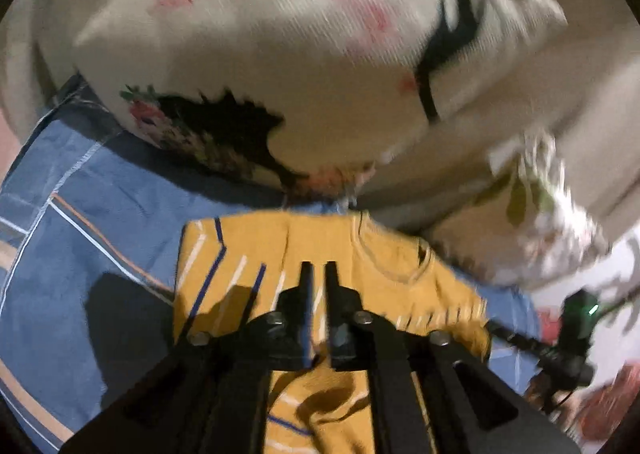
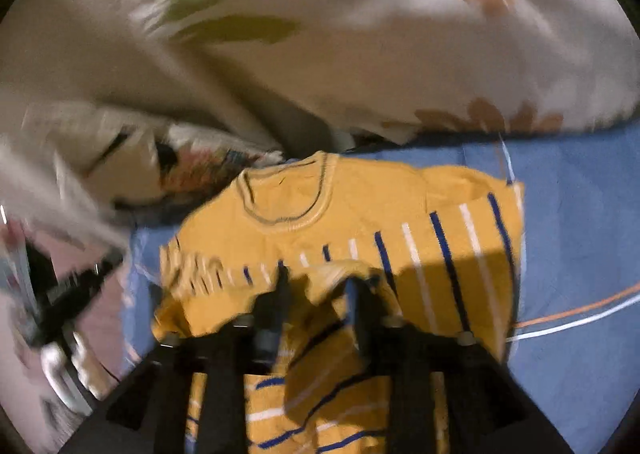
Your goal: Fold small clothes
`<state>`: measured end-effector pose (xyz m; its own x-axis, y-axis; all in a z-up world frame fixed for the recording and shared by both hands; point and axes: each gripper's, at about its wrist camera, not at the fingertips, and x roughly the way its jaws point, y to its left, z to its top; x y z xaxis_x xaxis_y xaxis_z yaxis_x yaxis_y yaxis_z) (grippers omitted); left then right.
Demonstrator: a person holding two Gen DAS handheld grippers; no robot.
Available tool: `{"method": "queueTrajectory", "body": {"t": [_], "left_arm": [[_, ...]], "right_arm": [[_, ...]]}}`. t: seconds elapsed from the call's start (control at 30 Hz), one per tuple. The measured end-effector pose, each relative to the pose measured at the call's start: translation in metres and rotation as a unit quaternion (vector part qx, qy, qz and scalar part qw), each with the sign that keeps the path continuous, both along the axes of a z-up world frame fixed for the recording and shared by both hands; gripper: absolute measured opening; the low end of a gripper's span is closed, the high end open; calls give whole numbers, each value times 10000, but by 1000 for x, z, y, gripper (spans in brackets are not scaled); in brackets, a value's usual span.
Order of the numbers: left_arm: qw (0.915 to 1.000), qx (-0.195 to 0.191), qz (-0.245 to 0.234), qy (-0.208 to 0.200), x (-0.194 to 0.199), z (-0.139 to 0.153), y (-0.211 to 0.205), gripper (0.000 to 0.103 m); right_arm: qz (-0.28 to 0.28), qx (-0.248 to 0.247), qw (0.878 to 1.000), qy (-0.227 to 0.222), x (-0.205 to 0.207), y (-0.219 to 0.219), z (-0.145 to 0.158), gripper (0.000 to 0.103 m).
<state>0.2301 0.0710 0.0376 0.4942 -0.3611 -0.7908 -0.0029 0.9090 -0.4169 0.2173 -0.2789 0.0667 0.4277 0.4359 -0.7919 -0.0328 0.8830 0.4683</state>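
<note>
I am watching the mustard-yellow knit shirt with blue and white stripes (image 2: 360, 198) lying on the blue bedsheet (image 2: 580, 214), soft and light, both hem corners pinched: left gripper (image 1: 319, 274) nearly closed at 6 o'clock, right gripper (image 2: 318, 284) wider, bunching cloth.

Bare blue sheet (image 2: 580, 238) beside the shirt (image 2: 360, 206); floral pillows (image 1: 280, 54) crowding beyond.
</note>
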Motion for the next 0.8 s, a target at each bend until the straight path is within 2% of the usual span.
{"method": "queueTrajectory", "body": {"t": [0.07,0.2,0.27,0.4,0.5,0.53,0.57,0.6,0.63,0.67,0.73,0.8], "left_arm": [[9995,85,-256,176,-6,-13,-3,31],[9968,-41,-690,401,-30,-34,-9,34],[9947,-136,-907,470,-40,-44,-14,49],[9906,-247,-1228,551,-42,-55,-30,52],[9896,-80,-1286,638,-32,-60,-45,53],[9881,39,-1334,762,-28,-65,-52,46],[9868,169,-1354,873,-26,-68,-58,17],[9864,221,-1324,947,-26,-70,-61,9],[9873,211,-1246,961,-27,-70,-60,9],[9890,113,-1129,947,-28,-67,-56,8],[9921,-111,-851,919,-27,-59,-45,8],[9944,-295,-637,795,-24,-47,-34,7]], "right_arm": [[209,-286,9993,-132,-13,6,7,41],[477,-250,9983,-239,-42,5,13,42],[620,-299,9973,-242,-48,9,7,45],[850,-477,9951,-156,-45,24,-11,45],[779,-733,9941,-158,-32,38,-26,45],[709,-877,9935,-138,-26,41,-32,45],[690,-904,9934,-113,-23,42,-37,44],[659,-951,9933,-24,-17,45,-44,41],[637,-979,9932,19,-14,46,-47,21],[639,-991,9930,66,-11,46,-49,10],[657,-915,9936,115,-8,43,-46,8],[614,-889,9941,-38,-9,40,-34,7]]}}
